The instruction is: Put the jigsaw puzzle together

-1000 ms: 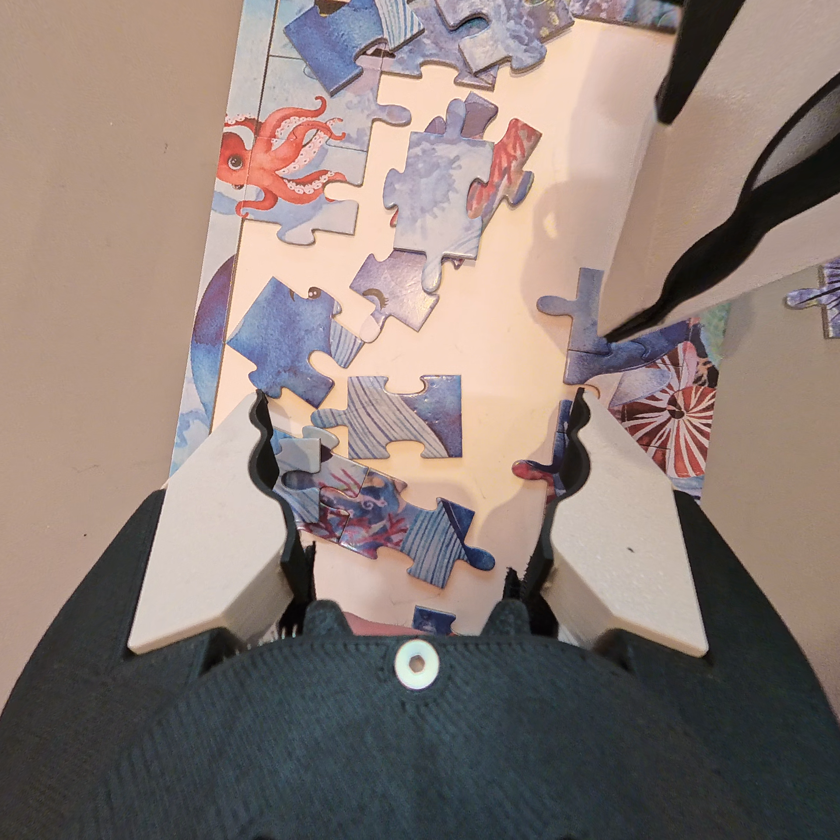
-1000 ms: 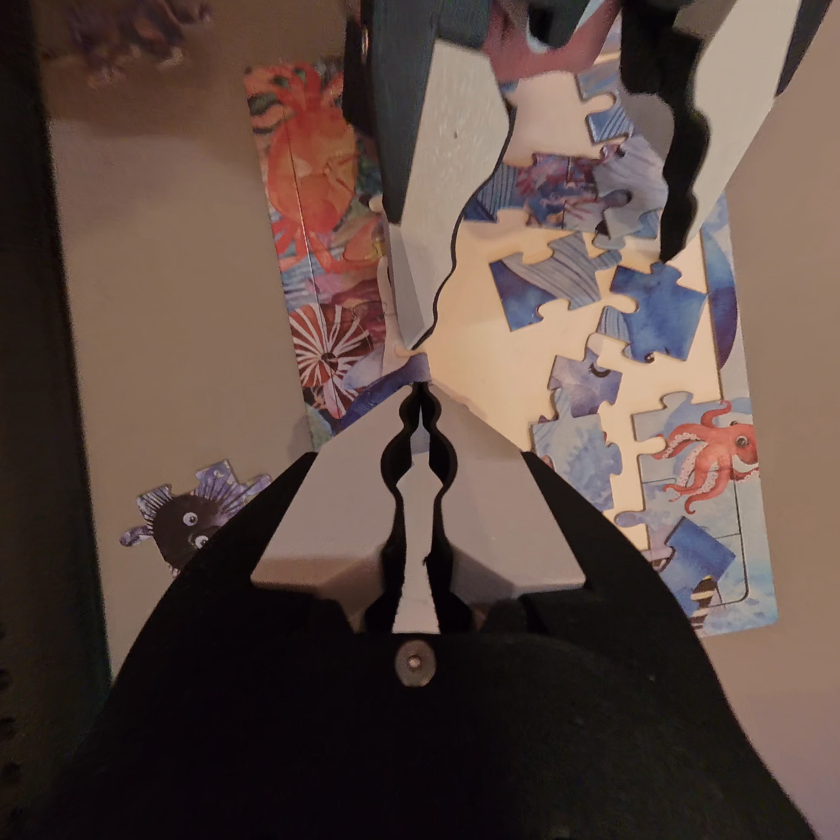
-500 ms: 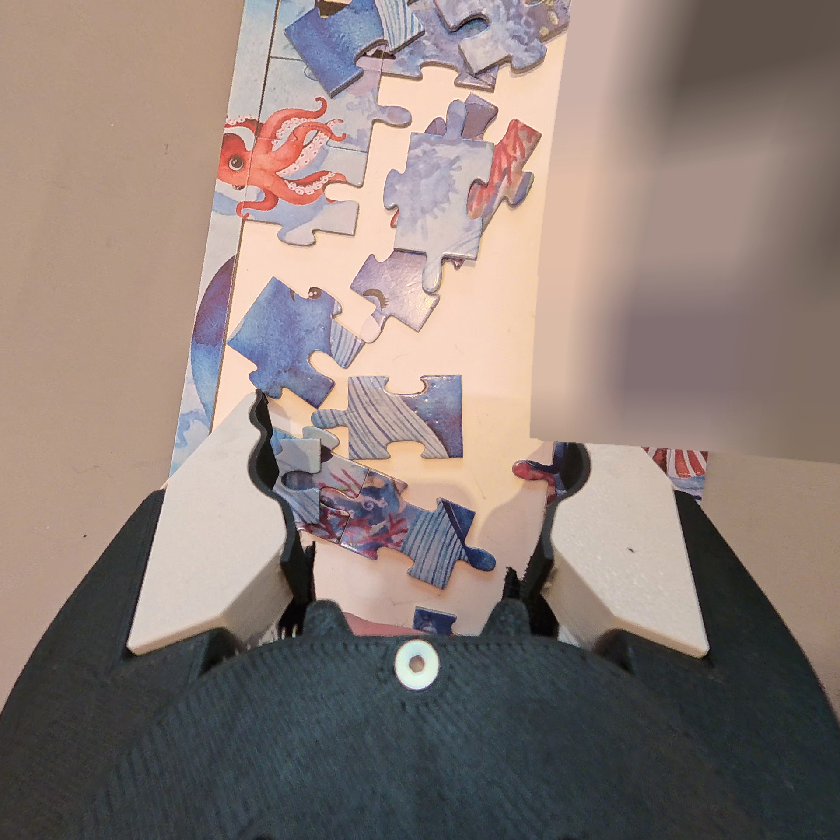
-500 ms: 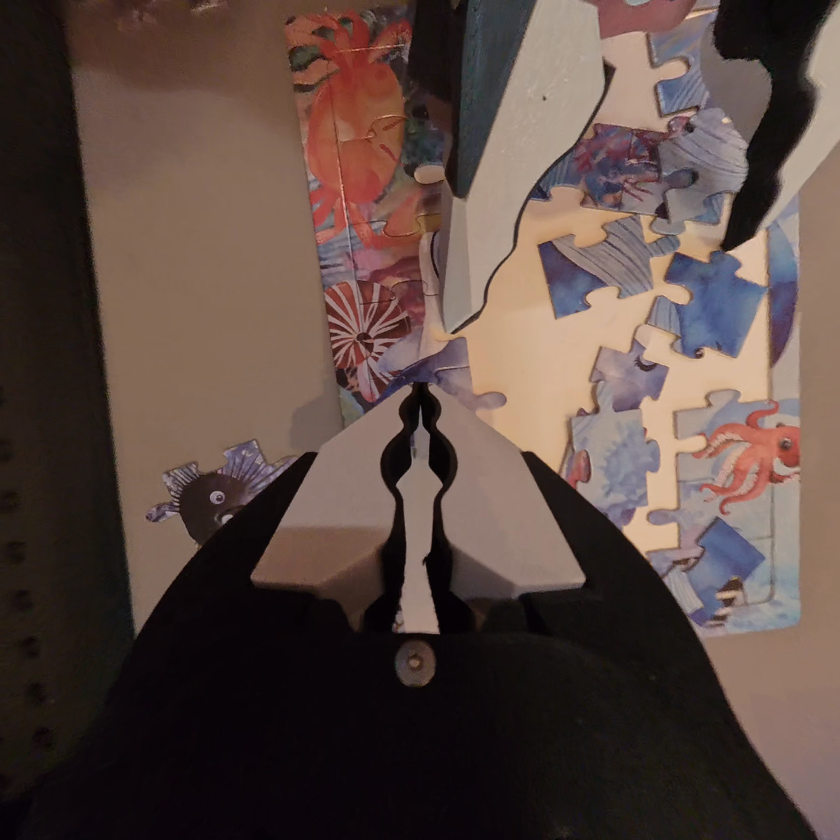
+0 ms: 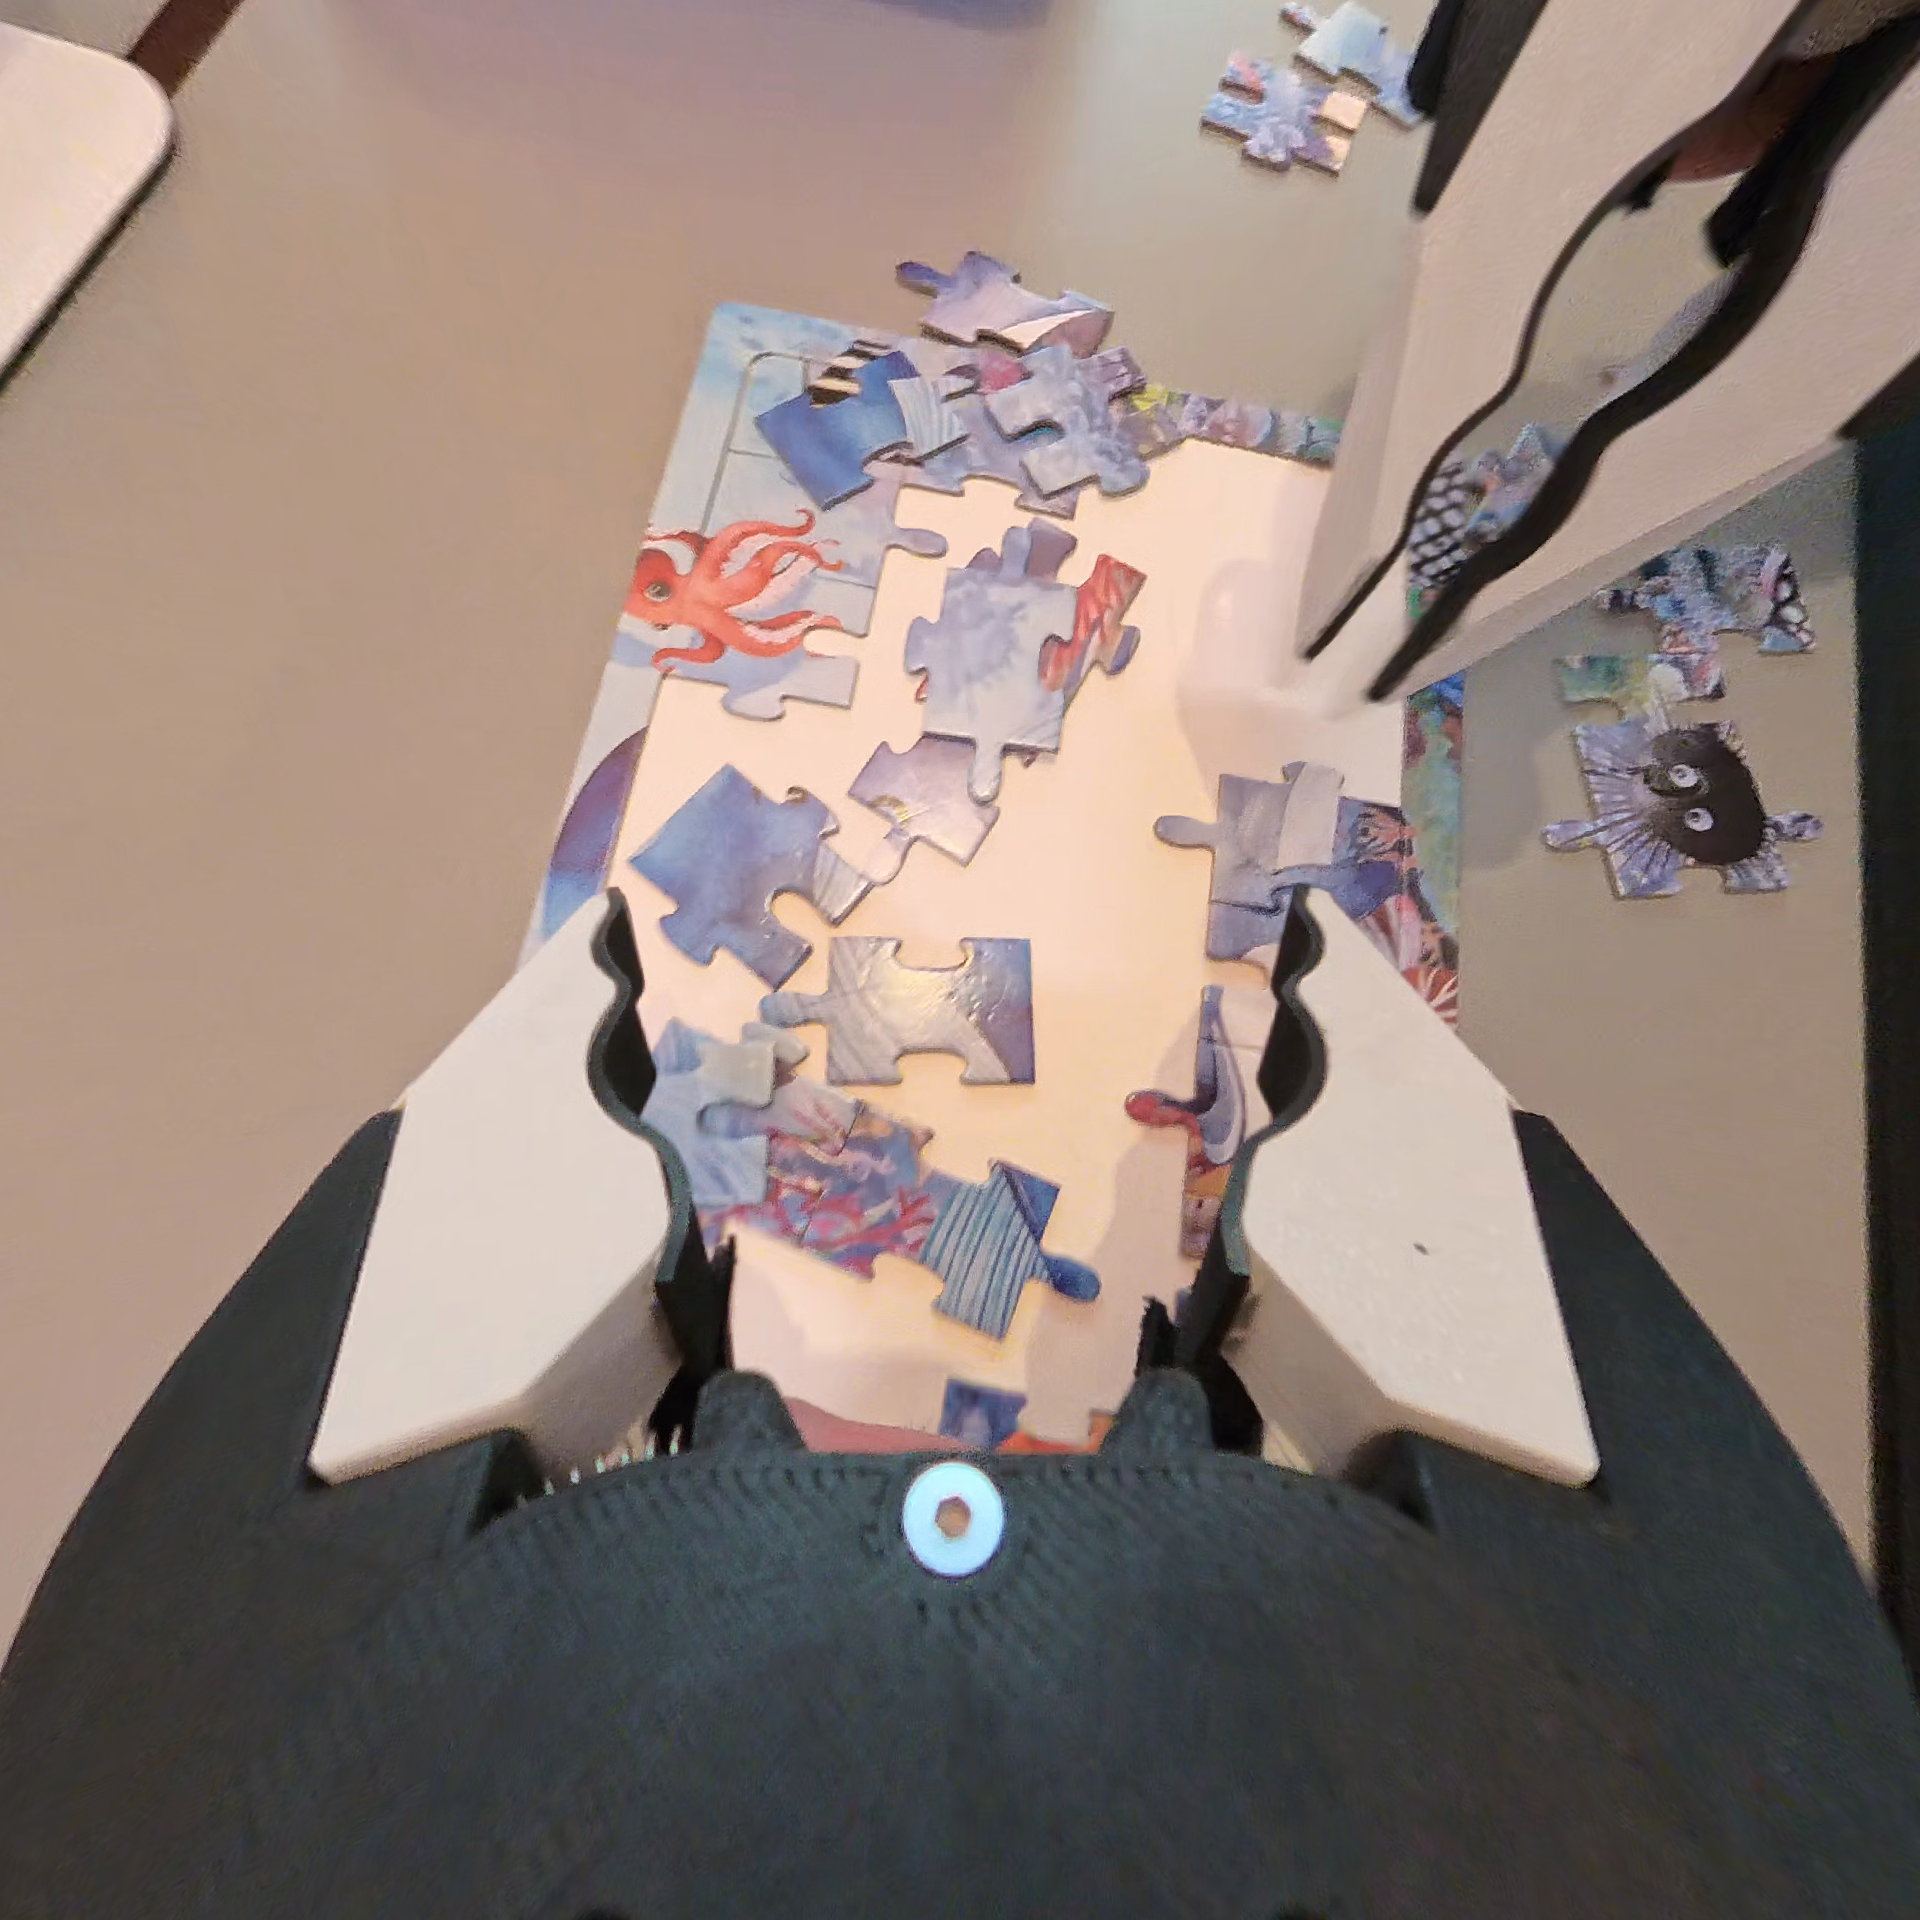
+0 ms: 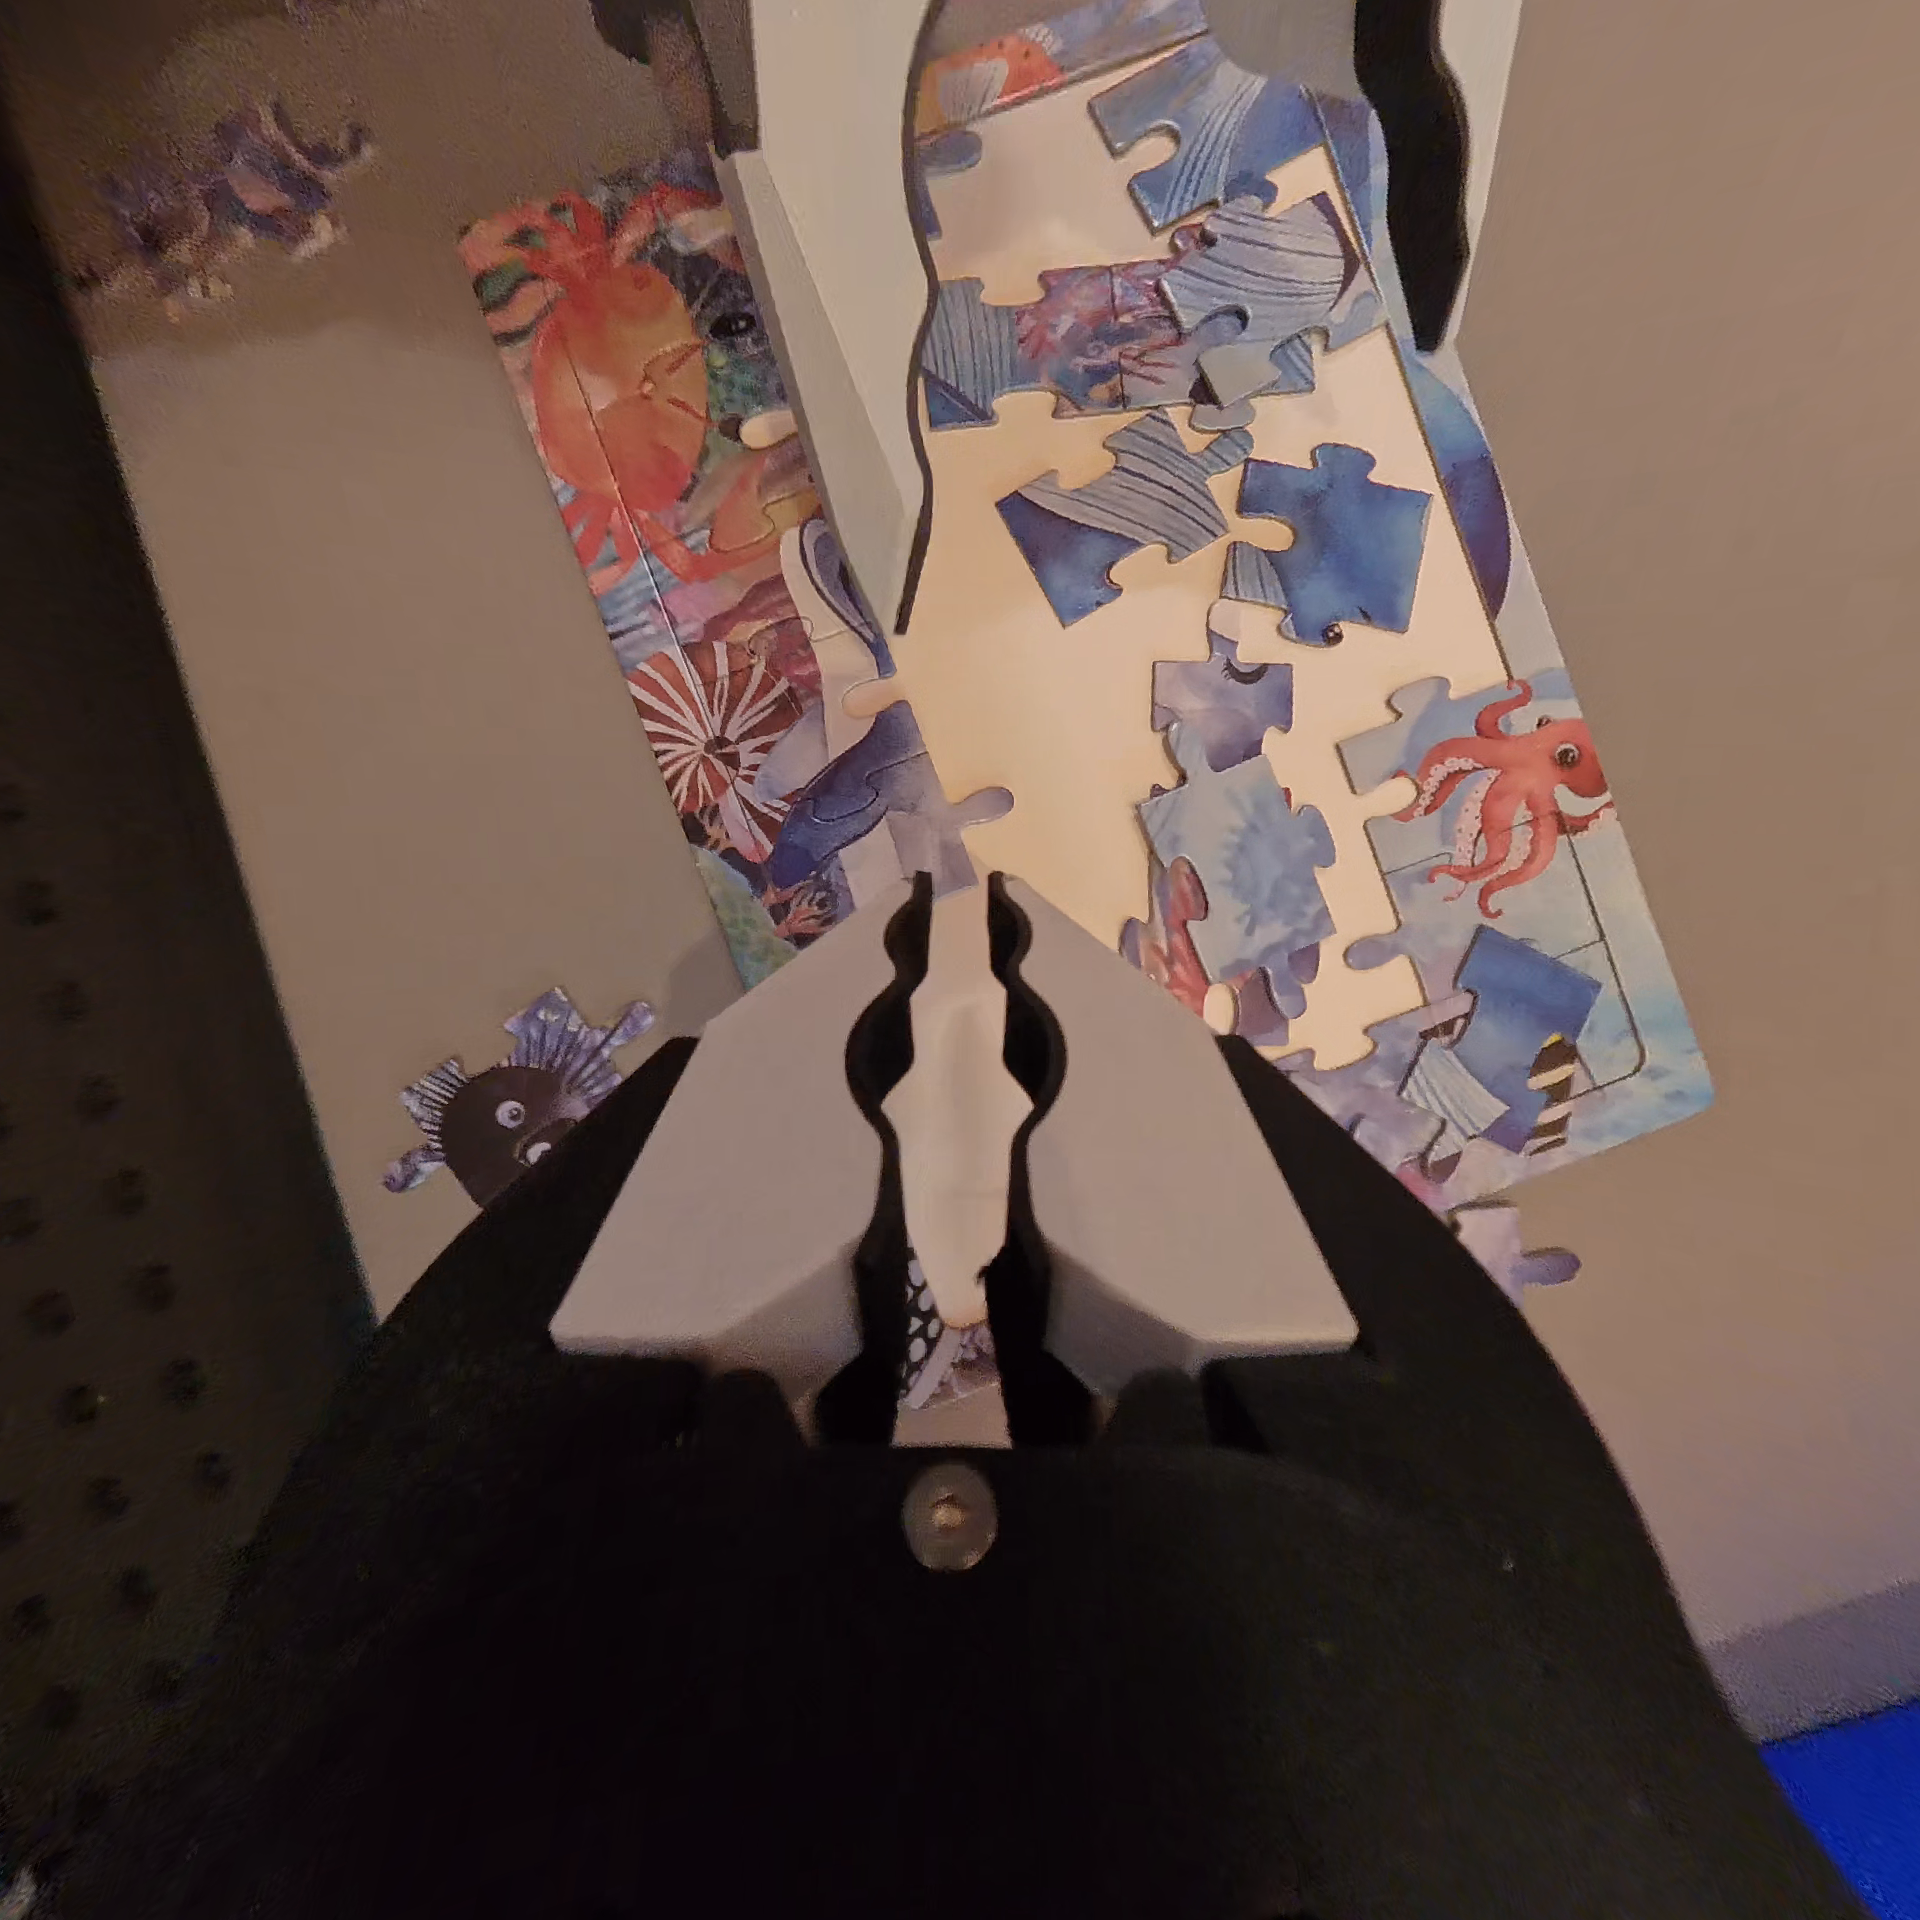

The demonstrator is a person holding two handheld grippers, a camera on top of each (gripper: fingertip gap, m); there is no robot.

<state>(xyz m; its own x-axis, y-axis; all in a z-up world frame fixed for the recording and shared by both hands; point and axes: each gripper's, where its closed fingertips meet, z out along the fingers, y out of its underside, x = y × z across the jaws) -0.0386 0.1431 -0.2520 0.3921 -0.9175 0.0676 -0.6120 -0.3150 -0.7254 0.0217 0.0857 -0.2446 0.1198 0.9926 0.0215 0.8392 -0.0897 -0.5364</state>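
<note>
I see the puzzle board [image 5: 1236, 582] lying flat in the middle of the tan surface [image 5: 364, 623]. Its cream middle is mostly bare, with loose blue pieces [image 5: 914, 1013] scattered on it. The red octopus pieces [image 5: 727, 603] are already joined along one long edge of the board. A strip with an orange crab [image 6: 613, 364] is joined along the other long edge.

My left gripper [image 5: 951, 935] hangs over the board with its fingers spread wide, and it holds nothing. My right gripper [image 6: 954, 881] is over the crab edge of the board. Its fingers are a little apart with nothing between the tips.

A black fish piece [image 5: 1688, 810] lies on the surface just beside the board, near two more loose pieces [image 5: 1704, 608]. A few more pieces [image 5: 1304, 104] sit near the far edge of the surface.
</note>
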